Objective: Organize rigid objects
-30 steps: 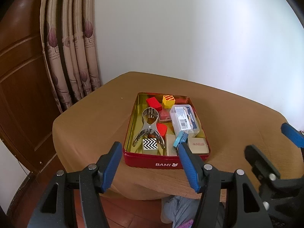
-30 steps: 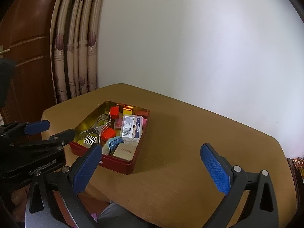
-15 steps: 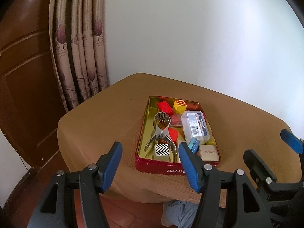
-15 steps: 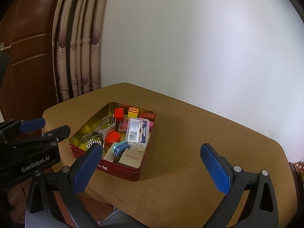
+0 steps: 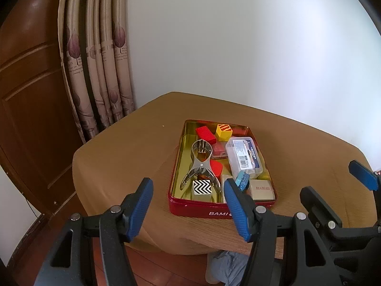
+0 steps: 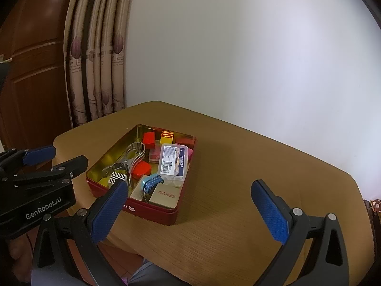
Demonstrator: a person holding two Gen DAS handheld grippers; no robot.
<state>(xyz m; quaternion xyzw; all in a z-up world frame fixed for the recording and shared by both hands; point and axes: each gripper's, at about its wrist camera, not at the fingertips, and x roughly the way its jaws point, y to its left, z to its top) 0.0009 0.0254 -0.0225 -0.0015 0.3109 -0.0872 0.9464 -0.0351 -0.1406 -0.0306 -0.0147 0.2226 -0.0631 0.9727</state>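
Both grippers [image 5: 188, 205] [image 6: 190, 208] apart; tin [image 5: 190, 211] full

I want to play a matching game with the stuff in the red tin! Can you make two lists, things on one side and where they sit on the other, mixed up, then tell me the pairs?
Things:
1. zigzag block
2. yellow striped cube
3. clear plastic case
4. metal clamp

Places in the red tin:
A. far end, beside the red block
B. near edge, by the clamp's handles
C. right side, barcode label up
D. lying lengthwise along the left half

Pairs: 1-B, 2-A, 3-C, 4-D
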